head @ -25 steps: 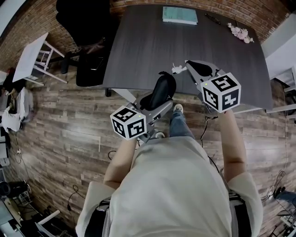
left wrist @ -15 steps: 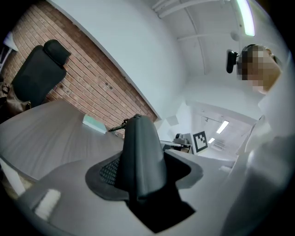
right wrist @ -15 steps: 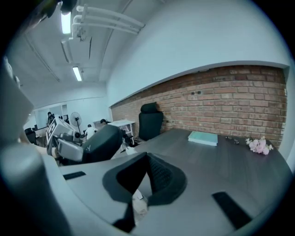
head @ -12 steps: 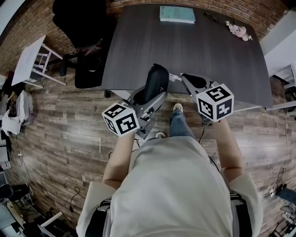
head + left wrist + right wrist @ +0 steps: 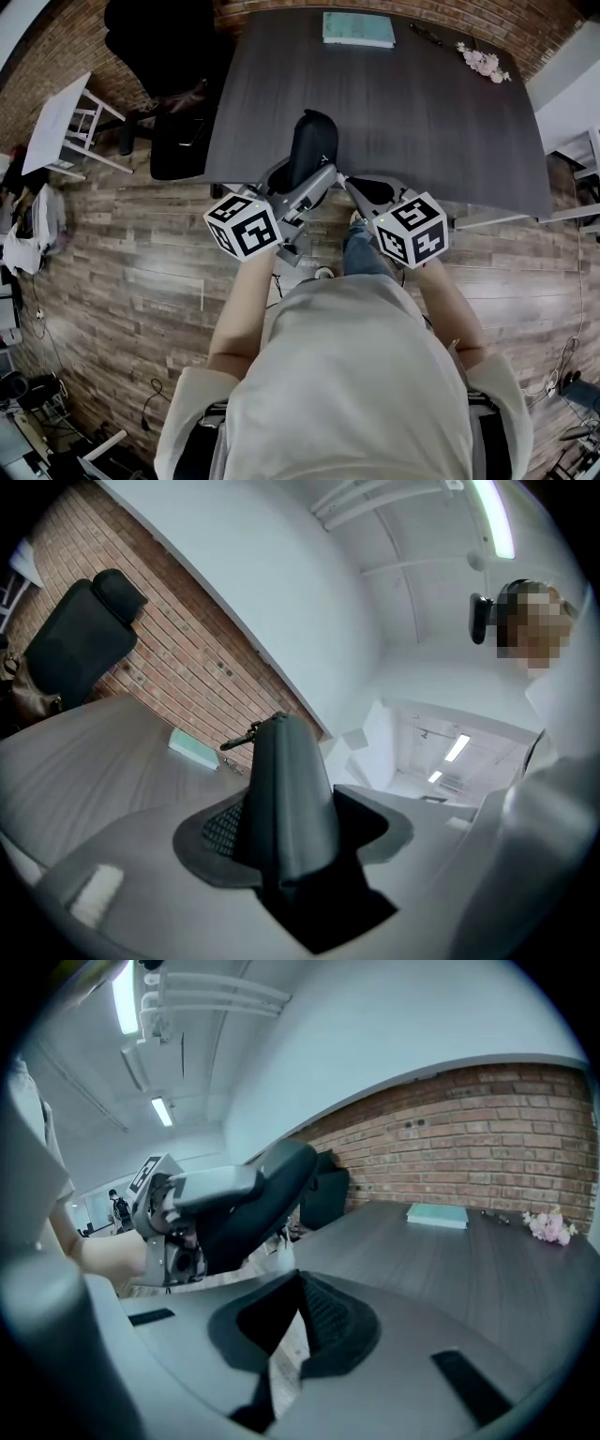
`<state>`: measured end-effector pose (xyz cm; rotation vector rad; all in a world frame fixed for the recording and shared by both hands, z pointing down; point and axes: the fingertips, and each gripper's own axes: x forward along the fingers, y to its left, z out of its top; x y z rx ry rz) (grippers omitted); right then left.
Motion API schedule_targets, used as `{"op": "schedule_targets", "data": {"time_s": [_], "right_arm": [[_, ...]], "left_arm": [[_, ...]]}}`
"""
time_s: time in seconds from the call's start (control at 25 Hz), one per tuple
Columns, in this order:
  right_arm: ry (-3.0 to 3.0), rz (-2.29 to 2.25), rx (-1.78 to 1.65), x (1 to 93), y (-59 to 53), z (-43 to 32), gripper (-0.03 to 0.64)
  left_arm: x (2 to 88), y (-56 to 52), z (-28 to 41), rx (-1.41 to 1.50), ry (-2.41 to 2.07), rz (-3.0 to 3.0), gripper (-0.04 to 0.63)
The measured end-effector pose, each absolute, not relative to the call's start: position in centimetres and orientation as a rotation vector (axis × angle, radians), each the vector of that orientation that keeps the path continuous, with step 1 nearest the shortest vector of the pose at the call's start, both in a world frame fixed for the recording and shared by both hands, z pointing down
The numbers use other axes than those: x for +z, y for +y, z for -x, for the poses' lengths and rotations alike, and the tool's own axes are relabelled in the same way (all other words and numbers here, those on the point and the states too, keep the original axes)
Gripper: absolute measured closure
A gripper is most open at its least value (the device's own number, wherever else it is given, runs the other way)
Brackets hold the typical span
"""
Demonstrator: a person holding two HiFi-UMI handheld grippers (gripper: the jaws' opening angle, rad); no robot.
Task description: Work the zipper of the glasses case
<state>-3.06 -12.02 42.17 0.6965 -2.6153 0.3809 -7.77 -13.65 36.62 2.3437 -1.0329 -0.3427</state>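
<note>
The black glasses case stands nearly upright over the near table edge, its lower end clamped in my left gripper. In the left gripper view the case fills the gap and both pads press on it. My right gripper is shut, with its tip right beside the case's lower right side. In the right gripper view a small white pull tag sticks out at the tip of the right gripper and leads up to the case. The zipper itself is hard to make out.
The dark table carries a teal book and pink flowers at its far edge. A black chair and a small white table stand to the left, on the wood floor.
Both grippers have drawn left and closer together. The case has swung from leaning right to nearly upright, and the right gripper's tip has closed in on it.
</note>
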Motion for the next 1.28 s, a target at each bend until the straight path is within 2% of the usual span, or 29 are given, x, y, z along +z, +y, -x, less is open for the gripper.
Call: {"op": "schedule_targets", "data": {"time_s": [0.68, 0.92, 1.04, 1.2, 1.28], "right_arm": [[-2.681, -0.344, 0.644, 43.9, -5.5, 8.1, 0.612], [-2.633, -0.57, 0.604, 46.3, -8.3, 5.1, 0.6], [-2.619, -0.697, 0.678, 46.7, -10.8, 2.3, 0.534], [-2.595, -0.859, 0.7, 46.9, -14.4, -1.5, 0.533], [-2.575, -0.929, 0.69, 47.1, -16.4, -3.1, 0.554]], "left_arm": [[36.7, -17.3, 8.5, -0.428, -1.027, -2.29, 0.336], [39.9, -19.3, 8.3, -0.383, -1.028, -2.236, 0.334], [42.3, -20.7, 7.9, -0.338, -1.024, -2.195, 0.334], [45.7, -22.9, 7.0, -0.276, -1.007, -2.146, 0.333], [47.5, -24.3, 6.1, -0.227, -0.994, -2.129, 0.331]]}}
